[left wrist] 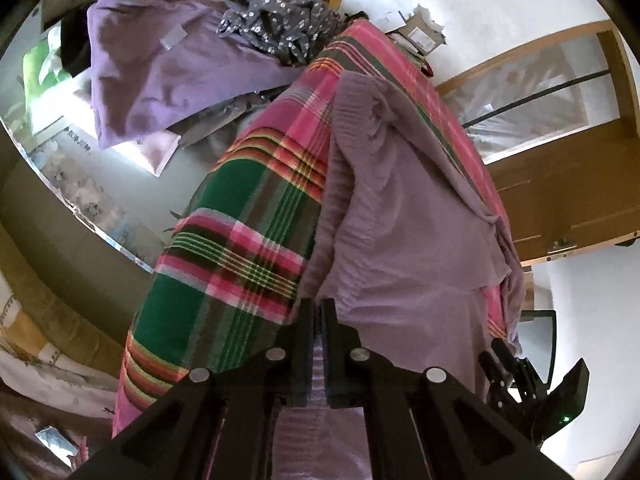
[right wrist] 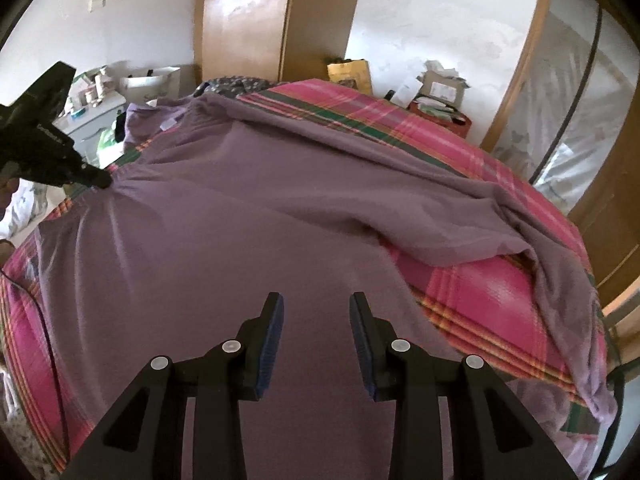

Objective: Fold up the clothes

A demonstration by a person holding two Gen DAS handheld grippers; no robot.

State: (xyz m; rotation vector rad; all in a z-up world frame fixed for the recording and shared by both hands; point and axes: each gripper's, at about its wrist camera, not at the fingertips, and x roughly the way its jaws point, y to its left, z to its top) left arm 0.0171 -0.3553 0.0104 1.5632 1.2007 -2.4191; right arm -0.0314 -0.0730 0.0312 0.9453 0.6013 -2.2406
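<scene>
A mauve knit garment [right wrist: 248, 216] lies spread on a bed under a pink and green plaid blanket [right wrist: 492, 300], flat enough to fold, I judge. One sleeve [right wrist: 472, 216] trails to the right of the right hand-held gripper [right wrist: 316, 336], bunched toward the bed's edge, so it looks not yet tucked in.

The left hand-held gripper [left wrist: 318, 340] is clenched on the garment's ribbed edge [left wrist: 320, 364]: a strip of the knit shows between its nearly touching fingers, and in the right wrist view creases fan out from its tip [right wrist: 102, 180] where it pinches the cloth at the far left. That pinch probably anchors one side so the fabric stays taut.

The right hand-held gripper is released, jaws about halfway apart, hovering over the smooth body of the garment just ahead of it, with nothing between its fingers [right wrist: 272, 340]. Whether it touches the cloth I cannot tell.

Beyond the left hand-held gripper lie a lilac garment [left wrist: 160, 76] and a dark floral garment [left wrist: 280, 20], piled at the bed's far end.
</scene>
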